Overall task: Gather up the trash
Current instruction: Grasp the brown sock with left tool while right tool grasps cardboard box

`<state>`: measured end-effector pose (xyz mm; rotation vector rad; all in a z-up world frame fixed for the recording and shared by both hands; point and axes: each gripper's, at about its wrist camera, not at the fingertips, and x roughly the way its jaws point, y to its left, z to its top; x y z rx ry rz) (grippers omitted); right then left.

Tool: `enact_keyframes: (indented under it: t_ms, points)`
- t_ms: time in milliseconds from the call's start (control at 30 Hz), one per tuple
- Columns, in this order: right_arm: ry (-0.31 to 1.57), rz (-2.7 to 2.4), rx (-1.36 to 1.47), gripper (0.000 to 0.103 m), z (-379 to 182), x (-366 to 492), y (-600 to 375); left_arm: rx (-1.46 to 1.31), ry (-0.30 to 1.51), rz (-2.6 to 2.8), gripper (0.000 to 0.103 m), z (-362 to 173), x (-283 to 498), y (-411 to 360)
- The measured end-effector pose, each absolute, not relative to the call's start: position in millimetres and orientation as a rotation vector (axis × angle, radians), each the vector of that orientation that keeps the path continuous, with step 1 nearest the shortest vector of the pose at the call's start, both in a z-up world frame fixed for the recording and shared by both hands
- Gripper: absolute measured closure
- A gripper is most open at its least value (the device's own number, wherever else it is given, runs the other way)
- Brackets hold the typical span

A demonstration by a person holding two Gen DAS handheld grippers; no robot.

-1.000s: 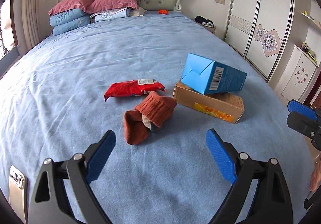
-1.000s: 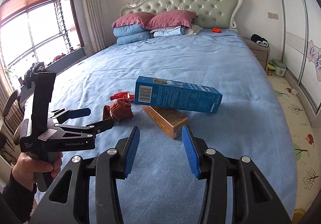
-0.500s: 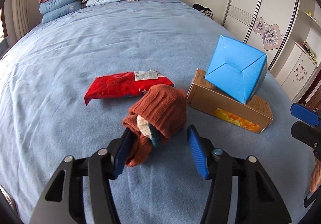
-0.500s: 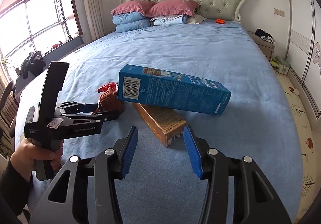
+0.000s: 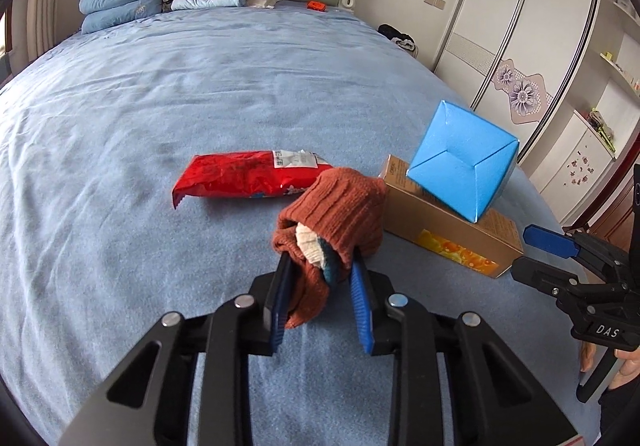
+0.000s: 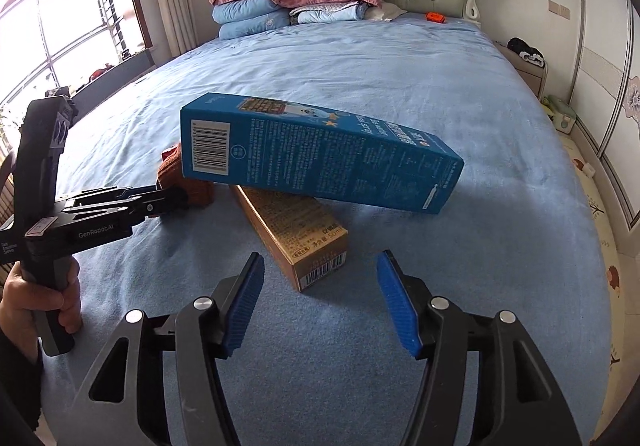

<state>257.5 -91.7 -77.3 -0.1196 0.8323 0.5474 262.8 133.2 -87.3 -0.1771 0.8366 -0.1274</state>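
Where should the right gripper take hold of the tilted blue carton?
Probably grip the blue carton across its raised barcode end, coming from above with the right gripper. That end sits propped on the brown box, off the blanket, so the fingers likely have room on both long faces; the far end rests on the bed.

The left black two-finger tongs with blue ribbed pads (image 5: 320, 300) reach forward low over the bed, the jaws drawn in close and pinching the rust-brown knitted sock bundle (image 5: 334, 222) between the pads. A bare left hand (image 6: 38, 300) grips their upright black handle. The right black tongs with blue ribbed pads (image 6: 320, 298) are level, jaws spread wide apart and holding nothing.
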Motion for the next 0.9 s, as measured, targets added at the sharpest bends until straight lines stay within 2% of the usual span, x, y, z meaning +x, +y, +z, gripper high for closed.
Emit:
enact_keyframes:
  t_ms: [267,333,433,667,900]
  points:
    - [0.882,0.574,-0.184,0.044,-91,283,-69,-0.213,0.828,-0.159,0.075,-86,254,135]
    - [0.892,0.601,-0.195,0.057,-93,284,-63,-0.219,0.828,-0.167,0.075,-86,252,134]
    - [0.848,0.615,-0.266,0.061,-91,271,-54,-0.231,0.825,-0.173,0.075,-84,247,134]
    - [0.741,0.662,-0.317,0.063,-74,225,-54,-0.242,0.78,-0.172,0.075,-68,217,130]
    - [0.771,0.658,-0.184,0.065,-65,193,-92,-0.257,0.77,-0.186,0.075,-55,170,112]
